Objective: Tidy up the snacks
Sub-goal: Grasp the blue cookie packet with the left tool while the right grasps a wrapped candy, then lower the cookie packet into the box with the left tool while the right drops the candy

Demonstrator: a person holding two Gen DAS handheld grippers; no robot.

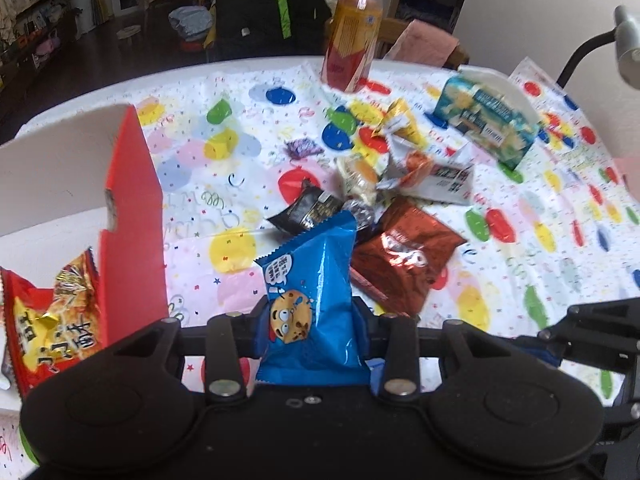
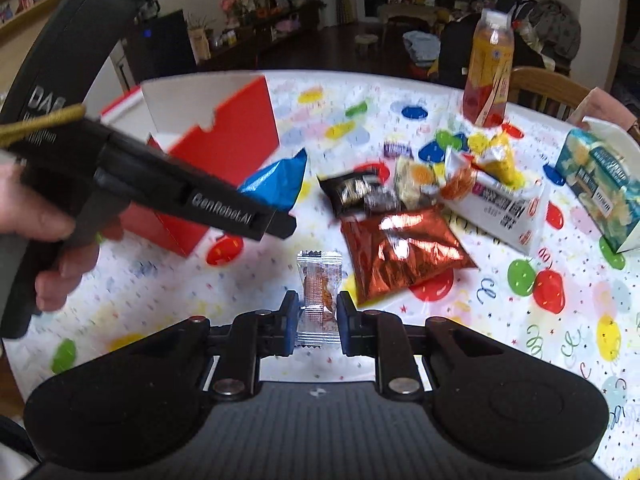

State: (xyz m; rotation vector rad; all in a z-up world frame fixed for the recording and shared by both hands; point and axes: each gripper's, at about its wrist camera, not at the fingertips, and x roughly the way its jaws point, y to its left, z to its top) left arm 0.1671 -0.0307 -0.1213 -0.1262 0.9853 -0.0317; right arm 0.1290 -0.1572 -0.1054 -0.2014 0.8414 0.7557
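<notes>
Cookie packet (image 1: 316, 312) beside box edge (image 1: 132, 216)

The left gripper (image 1: 310, 320) is showing matte black plastic: two rounded lobes, bars pinned with silver screws, blue pads (image 1: 360, 324). The right gripper (image 2: 318, 316) is looking the same, blue pads (image 2: 291, 320) too. The left unit's handle (image 2: 224, 208) is bearing white "GenRobot.AI" lettering and a tan cord (image 2: 44, 124); a hand (image 2: 52, 248) is wrapping it.

"GenRobot.AI" is printed in raised letters on the black gripper (image 2: 236, 210), just in front of the red box (image 2: 224, 152). Above it, on the same gripper's curved body, "DAS" is partly readable. Print on the snack packets is too blurred to read.
</notes>
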